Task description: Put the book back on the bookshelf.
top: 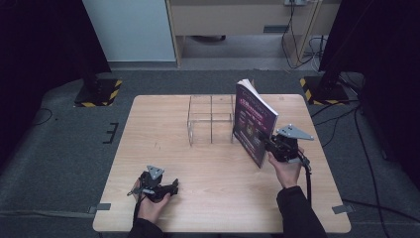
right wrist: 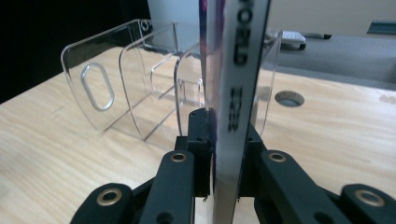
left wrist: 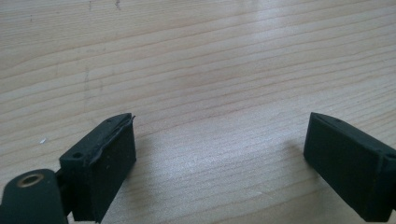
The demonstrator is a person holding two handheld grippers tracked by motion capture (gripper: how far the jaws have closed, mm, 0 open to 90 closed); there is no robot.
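Note:
A dark purple book (top: 254, 121) stands upright and lifted, just right of a clear acrylic rack (top: 210, 119) with several slots at the middle of the wooden table (top: 163, 124). My right gripper (top: 267, 142) is shut on the book's lower spine edge. In the right gripper view the silver spine (right wrist: 233, 93) rises between the two black fingers (right wrist: 198, 135), with the clear rack (right wrist: 135, 88) just behind it. My left gripper (top: 173, 188) rests low near the table's front left, jaws open and empty. Its two fingers (left wrist: 100, 161) stand wide apart over bare wood.
Two black stands with yellow-striped bases (top: 99, 94) flank the table's far corners. Cables (top: 346, 114) trail over the grey floor at the right. A round hole (right wrist: 289, 98) is cut in the tabletop behind the rack.

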